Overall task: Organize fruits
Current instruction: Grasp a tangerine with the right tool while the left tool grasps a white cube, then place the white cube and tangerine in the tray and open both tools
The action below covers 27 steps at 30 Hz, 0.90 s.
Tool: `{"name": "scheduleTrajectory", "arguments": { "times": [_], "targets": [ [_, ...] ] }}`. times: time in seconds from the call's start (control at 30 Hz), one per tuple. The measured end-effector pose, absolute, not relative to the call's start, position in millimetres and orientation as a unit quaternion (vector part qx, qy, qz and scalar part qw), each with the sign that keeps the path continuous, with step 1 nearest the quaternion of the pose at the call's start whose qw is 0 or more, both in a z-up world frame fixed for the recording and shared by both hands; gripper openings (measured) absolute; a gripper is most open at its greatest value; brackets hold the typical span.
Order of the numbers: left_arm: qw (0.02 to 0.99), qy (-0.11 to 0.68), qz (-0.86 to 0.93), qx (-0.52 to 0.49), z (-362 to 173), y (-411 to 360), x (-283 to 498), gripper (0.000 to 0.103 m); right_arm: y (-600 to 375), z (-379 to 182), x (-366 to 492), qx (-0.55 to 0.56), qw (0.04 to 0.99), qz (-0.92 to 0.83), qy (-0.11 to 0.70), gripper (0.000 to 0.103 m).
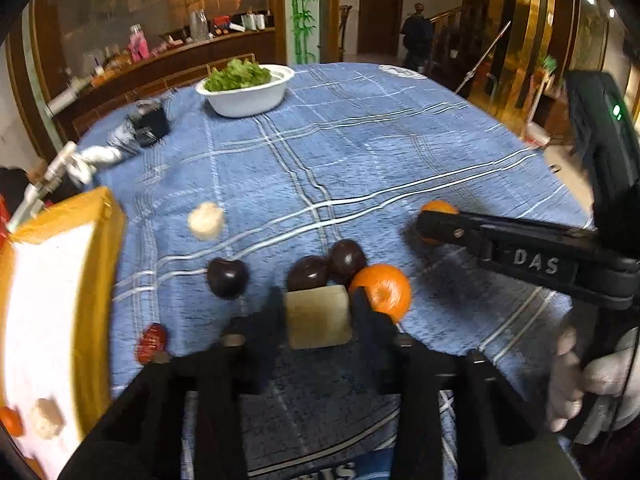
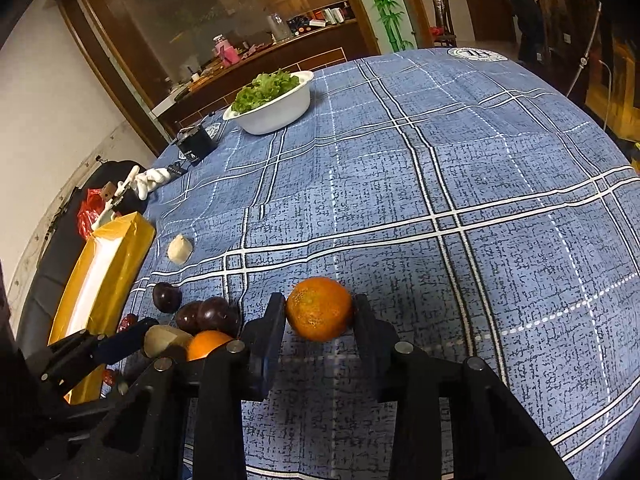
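My left gripper [image 1: 318, 312] is shut on a pale, peeled fruit chunk [image 1: 319, 316], held above the blue cloth; it also shows in the right wrist view [image 2: 162, 340]. My right gripper [image 2: 320, 312] is shut on an orange [image 2: 319, 308], also visible in the left wrist view [image 1: 438, 208]. On the cloth lie three dark plums [image 1: 227, 278] [image 1: 308, 274] [image 1: 347, 260], another orange [image 1: 382, 290], a pale chunk [image 1: 206, 220] and a red date [image 1: 151, 342]. A yellow-rimmed white tray [image 1: 102, 240] at the left holds a small orange [image 1: 10, 420] and a pale chunk [image 1: 47, 418].
A white bowl of green lettuce [image 1: 248, 98] stands at the far side of the table, with a small black box [image 1: 150, 122] and a white glove [image 1: 94, 158] to its left. The round table's edge [image 1: 560, 168] falls away on the right.
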<state>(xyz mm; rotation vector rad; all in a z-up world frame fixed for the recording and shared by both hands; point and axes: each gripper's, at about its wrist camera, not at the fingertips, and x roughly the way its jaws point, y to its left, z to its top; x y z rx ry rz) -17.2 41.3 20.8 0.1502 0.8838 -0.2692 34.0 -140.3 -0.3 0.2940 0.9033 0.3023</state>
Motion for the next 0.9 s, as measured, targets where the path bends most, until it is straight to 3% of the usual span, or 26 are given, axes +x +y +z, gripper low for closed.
{"name": "scheduleTrajectory", "arguments": {
  "times": [0.6,0.9],
  "targets": [
    [0.926,0.366,-0.057,-0.065,88.9,152.3,-80.9,0.031,-127.7,9.4,19.7,0.108,0.898,0.148,0.401,0.037],
    [0.926,0.362,0.035,-0.1,97.2,254.6,-94.0,0.031,-50.2,74.6,-14.6,0.083,0.889,0.246,0.378,0.038]
  ]
}}
